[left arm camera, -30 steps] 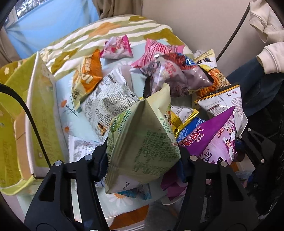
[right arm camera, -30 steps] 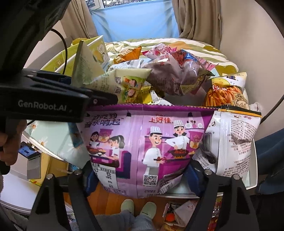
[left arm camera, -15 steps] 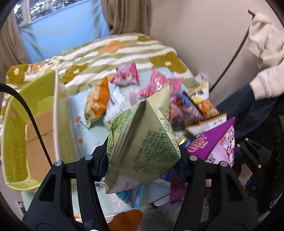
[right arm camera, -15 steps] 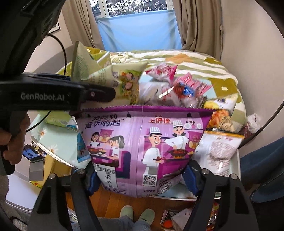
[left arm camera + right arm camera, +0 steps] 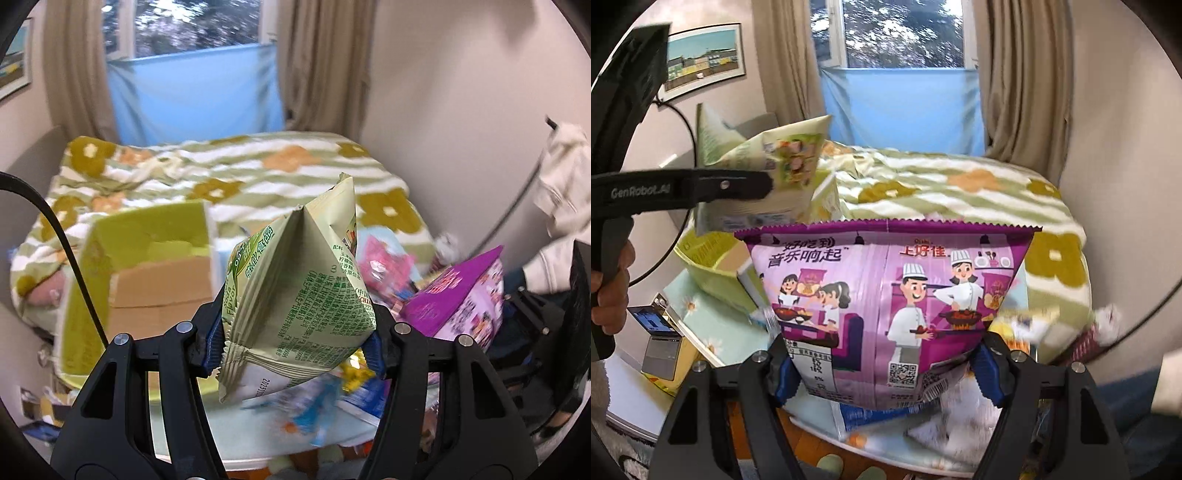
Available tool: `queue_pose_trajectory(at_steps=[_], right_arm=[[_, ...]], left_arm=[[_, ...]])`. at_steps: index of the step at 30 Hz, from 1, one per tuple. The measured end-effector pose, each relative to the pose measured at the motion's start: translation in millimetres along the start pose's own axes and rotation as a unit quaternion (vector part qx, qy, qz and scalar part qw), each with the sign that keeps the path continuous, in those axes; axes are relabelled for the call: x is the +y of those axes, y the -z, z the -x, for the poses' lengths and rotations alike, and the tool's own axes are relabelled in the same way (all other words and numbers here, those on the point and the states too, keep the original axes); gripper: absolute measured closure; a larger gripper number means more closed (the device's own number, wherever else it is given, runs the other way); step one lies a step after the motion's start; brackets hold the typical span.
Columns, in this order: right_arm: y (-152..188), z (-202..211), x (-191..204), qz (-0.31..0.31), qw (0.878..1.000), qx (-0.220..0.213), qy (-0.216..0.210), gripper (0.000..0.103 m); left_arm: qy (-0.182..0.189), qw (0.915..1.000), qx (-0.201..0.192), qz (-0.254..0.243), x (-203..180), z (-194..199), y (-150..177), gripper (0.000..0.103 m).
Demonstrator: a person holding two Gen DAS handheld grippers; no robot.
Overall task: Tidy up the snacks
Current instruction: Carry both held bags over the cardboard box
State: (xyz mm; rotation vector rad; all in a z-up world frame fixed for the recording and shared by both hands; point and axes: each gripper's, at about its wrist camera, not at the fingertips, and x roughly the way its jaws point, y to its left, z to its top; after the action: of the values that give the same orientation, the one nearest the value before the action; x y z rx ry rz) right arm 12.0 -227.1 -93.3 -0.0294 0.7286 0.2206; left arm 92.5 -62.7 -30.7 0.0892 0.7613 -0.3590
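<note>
My left gripper (image 5: 295, 347) is shut on a pale green snack bag (image 5: 295, 306) and holds it up above the table; it also shows in the right wrist view (image 5: 768, 173). My right gripper (image 5: 886, 369) is shut on a purple snack bag (image 5: 886, 295) with cartoon chefs, which also shows at the right of the left wrist view (image 5: 461, 295). An open yellow-green cardboard box (image 5: 147, 280) stands to the left, its inside showing. Other snack bags, blurred, lie on the table below, among them a pink one (image 5: 380, 266).
The table (image 5: 713, 325) has a light blue flowered cloth. Behind it is a bed with a green and white flowered blanket (image 5: 240, 173). A small laptop-like device (image 5: 661, 343) sits low at the left. A wall is at the right.
Both grippers have lifted and tilted up with their bags; the snack pile has dropped low in view and the bed, window and open box now fill the background.
</note>
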Motion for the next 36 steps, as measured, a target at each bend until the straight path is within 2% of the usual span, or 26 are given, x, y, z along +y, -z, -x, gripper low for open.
queue_pose_trajectory(at_steps=[6,9,14,17,20,27,29,31,33,36], right_arm=[[-69.3,-19.9,36.5,0.038,0.999,-0.026,-0.022,0.031],[-104.6,-38.9,61.6,0.046,0.997,-0.045,-0.034,0.031],[-153.6,-84.7,99.2,0.034,0.998,-0.035,-0.032,0.03],[-181.6,-121.0,122.5,0.024,0.999,-0.014,-0.04,0.03],[-199.0,-154.8,142.7,0.024,0.999,0.008,-0.025,0.03],[-209.2,-211.1,149.5,-0.013,0.999,0.048,0.0,0.03],[-211.3,-220.7,149.8,-0.023,0.998,0.057,0.005,0.03],[-209.9,-227.9,149.1,-0.032,0.997,0.065,0.01,0.03],[-208.9,-234.6,148.2,-0.034,0.996,0.076,0.008,0.029],[-206.8,-241.4,148.1,-0.037,0.995,0.09,-0.003,0.029]], left_arm=[[-0.053,0.998,-0.022,0.026,71.7,9.8,-18.9,0.047],[-0.075,0.9962,-0.021,0.038,115.5,7.8,-26.9,0.047],[-0.109,0.9937,-0.005,0.026,167.5,-15.6,-32.4,0.047],[-0.107,0.994,0.01,0.02,195.7,-37.4,-36.9,0.047],[-0.099,0.9946,0.031,0.014,219.0,-61.8,-39.7,0.047],[-0.075,0.9937,0.082,-0.013,243.6,-114.5,-34.6,0.045],[-0.074,0.9932,0.089,-0.013,246.3,-122.6,-34.7,0.037],[-0.076,0.993,0.09,-0.01,247.2,-128.1,-35.1,0.0],[-0.088,0.9925,0.084,-0.013,247.6,-128.2,-34.0,0.0],[-0.088,0.9913,0.096,-0.017,249.1,-127.3,-31.3,0.001]])
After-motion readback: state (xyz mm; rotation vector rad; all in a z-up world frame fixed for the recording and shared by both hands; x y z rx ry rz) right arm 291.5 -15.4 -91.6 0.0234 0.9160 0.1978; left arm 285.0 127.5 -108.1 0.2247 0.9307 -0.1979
